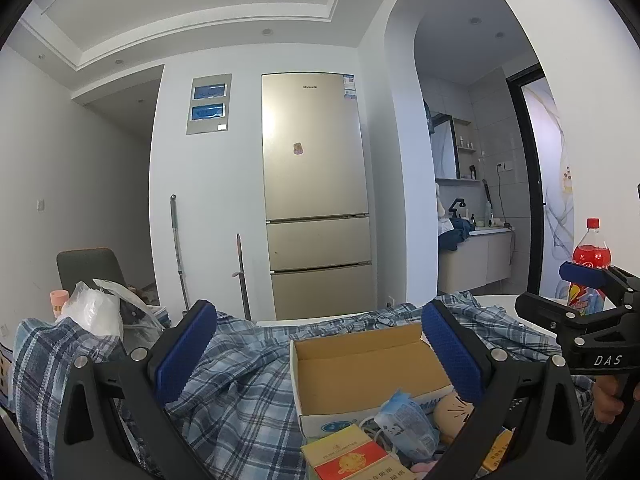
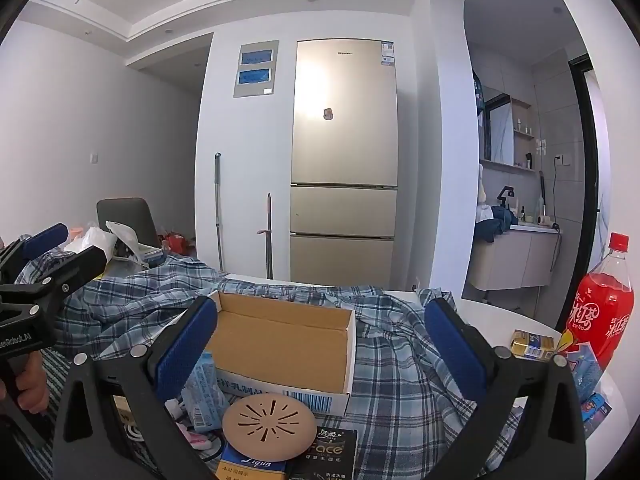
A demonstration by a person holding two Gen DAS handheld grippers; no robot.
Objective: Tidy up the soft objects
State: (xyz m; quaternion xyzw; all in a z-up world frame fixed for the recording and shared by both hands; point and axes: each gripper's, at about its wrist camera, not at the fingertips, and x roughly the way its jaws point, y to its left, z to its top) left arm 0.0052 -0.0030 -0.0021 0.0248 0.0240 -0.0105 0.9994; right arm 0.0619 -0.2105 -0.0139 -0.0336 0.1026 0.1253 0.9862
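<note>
A blue plaid shirt [image 1: 240,380] [image 2: 400,360] lies crumpled across the table. An open, empty cardboard box [image 1: 360,344] [image 2: 280,340] rests on it. In front of the box lie a light blue tissue pack [image 1: 404,420] [image 2: 204,392], a round peach cushion [image 2: 268,426] [image 1: 452,412] and a black tissue pack [image 2: 332,452]. My left gripper [image 1: 320,348] [image 2: 44,248] hovers open over the shirt and the box's left side, holding nothing. My right gripper [image 2: 322,344] [image 1: 588,292] is open too, above the box and shirt, a hand on its grip.
A red iced-tea bottle [image 2: 604,312] [image 1: 592,252] stands at the table's right edge, with small packets beside it. Cigarette cartons [image 1: 344,460] lie at the near edge. A white plastic bag [image 1: 96,308] and a chair [image 1: 88,268] are at the left. A fridge [image 1: 316,200] stands beyond.
</note>
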